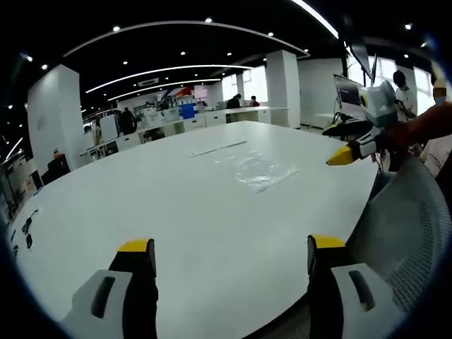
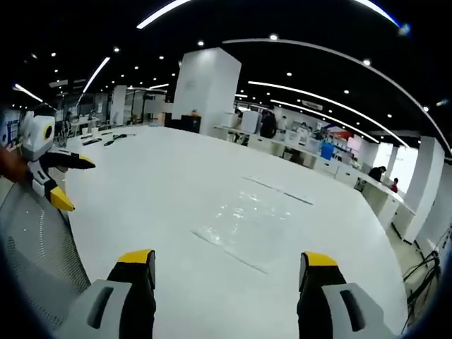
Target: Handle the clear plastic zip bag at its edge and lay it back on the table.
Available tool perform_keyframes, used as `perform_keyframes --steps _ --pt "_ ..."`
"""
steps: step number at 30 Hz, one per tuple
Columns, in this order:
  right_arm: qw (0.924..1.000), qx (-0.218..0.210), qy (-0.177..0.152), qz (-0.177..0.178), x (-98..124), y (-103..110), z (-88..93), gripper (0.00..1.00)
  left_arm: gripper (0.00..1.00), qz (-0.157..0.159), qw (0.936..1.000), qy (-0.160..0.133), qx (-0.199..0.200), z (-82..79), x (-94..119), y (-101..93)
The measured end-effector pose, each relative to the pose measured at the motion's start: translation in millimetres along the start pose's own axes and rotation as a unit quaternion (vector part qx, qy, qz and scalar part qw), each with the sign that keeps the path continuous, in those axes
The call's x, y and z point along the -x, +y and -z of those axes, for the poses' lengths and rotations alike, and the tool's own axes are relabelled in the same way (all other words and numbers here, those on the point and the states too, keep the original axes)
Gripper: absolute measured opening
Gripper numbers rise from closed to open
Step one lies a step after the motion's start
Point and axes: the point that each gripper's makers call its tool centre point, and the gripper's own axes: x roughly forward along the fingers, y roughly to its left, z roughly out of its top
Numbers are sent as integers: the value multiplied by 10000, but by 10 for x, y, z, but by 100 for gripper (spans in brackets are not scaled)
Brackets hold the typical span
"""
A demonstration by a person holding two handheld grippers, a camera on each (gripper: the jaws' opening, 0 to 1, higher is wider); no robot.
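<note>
The clear plastic zip bag (image 1: 256, 169) lies flat on the big white table (image 1: 176, 212), well beyond my left gripper (image 1: 232, 247), which is open with nothing between its yellow-tipped jaws. At the right of the left gripper view the right gripper (image 1: 341, 143) hovers open over the table's edge, held by a hand. In the right gripper view the bag (image 2: 244, 219) lies a little ahead of my open right gripper (image 2: 229, 263). The left gripper (image 2: 70, 180) comes in from the left there, jaws apart.
A thin clear strip (image 1: 217, 149) lies on the table beyond the bag. A grey mesh chair back (image 1: 409, 233) stands at the table's near edge. Dark tools (image 1: 27, 229) lie at the table's far left. Desks, pillars and people fill the office behind.
</note>
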Motion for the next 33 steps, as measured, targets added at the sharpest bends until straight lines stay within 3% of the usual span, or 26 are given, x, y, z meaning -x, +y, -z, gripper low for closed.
perform_keyframes --steps 14,33 --pt "9988 416 178 -195 -202 2 -37 78 85 42 10000 66 -45 -11 10 -49" --pt "9952 699 625 -263 -417 -128 141 66 83 77 9999 108 -59 10 4 -60"
